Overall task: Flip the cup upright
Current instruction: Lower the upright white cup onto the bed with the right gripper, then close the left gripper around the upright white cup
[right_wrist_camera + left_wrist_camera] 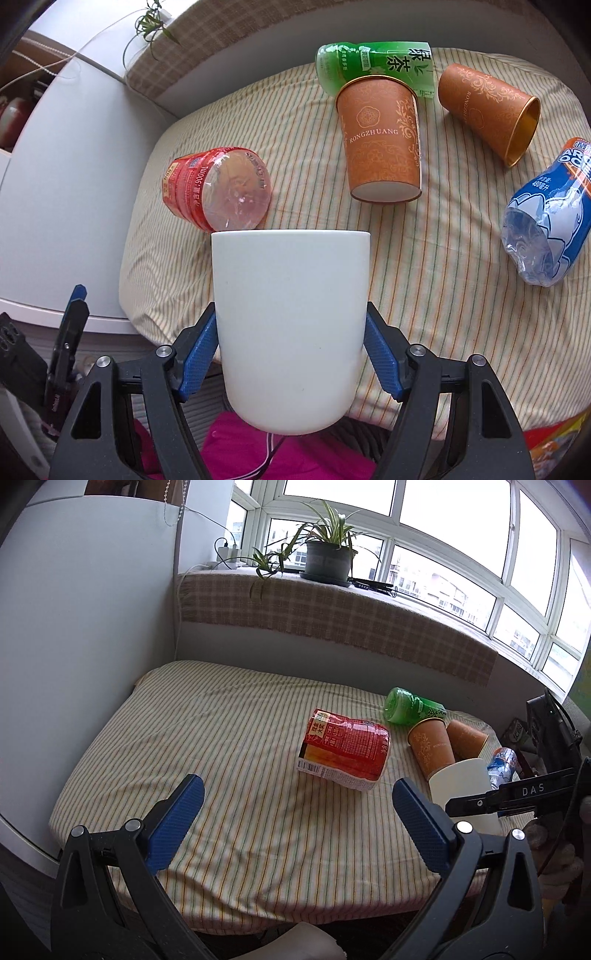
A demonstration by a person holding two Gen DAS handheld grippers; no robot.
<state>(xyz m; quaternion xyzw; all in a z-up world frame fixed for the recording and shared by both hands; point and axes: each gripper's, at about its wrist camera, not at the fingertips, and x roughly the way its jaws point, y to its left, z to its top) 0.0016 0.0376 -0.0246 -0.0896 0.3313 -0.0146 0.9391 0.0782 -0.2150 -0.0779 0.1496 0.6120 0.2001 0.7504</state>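
My right gripper (291,339) is shut on a plain white cup (291,325). Its blue pads (199,350) press the cup's two sides. The cup's flat rim points away from me and its rounded bottom points toward me, held above the near edge of the striped table. In the left wrist view the same white cup (463,786) shows at the right, with the right gripper's black finger across it. My left gripper (295,823) is open and empty, above the table's front left.
On the striped cloth (424,258) lie a red bottle (218,184), a green tea bottle (373,62), two orange paper cups (380,136) (487,110) and a crushed blue bottle (546,221). A white cabinet (85,627) stands left; a windowsill with a potted plant (328,554) behind.
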